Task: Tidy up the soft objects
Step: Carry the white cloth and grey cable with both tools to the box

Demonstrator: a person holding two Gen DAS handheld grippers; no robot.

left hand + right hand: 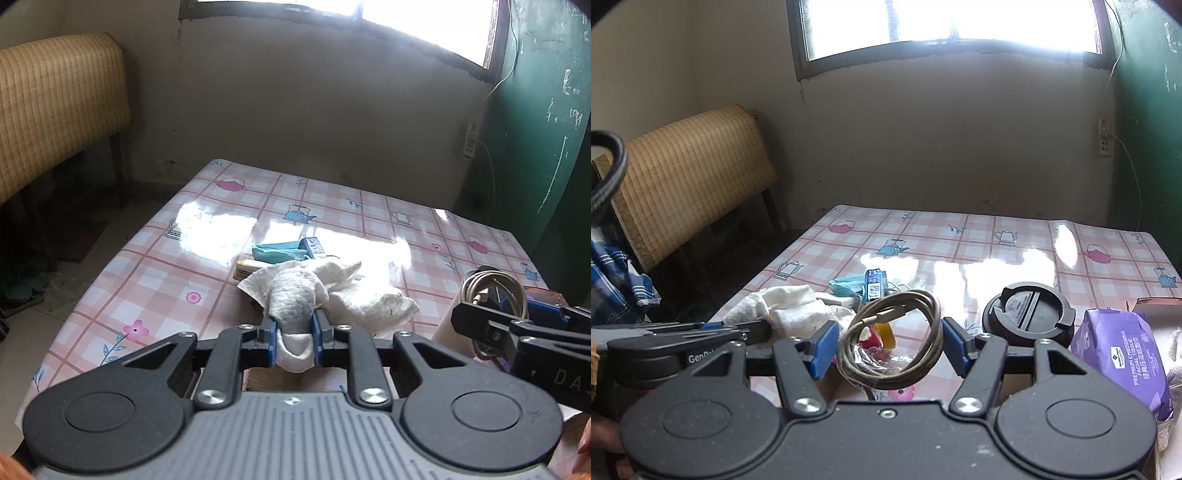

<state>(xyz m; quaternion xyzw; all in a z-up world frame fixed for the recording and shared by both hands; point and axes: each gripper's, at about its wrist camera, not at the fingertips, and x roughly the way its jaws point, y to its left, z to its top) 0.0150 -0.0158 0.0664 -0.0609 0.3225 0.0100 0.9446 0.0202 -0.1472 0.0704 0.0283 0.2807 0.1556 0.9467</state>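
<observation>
Cloth (295, 295) sits clenched in my left tongs (294, 332), mid-sorting. Right tongs (886, 347) gape around the cable (892, 339); next, place cloth.

Far half of table (997, 236) bare, free to pass. Near edge crowded: white cloth (354, 295), coiled cable (894, 332), black lid (1028, 310), purple tissue pack (1123, 362) block rt side.

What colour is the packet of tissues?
Purple, with white writing. The tissue packet shows best in the right wrist view, at the right side of the table.
</observation>
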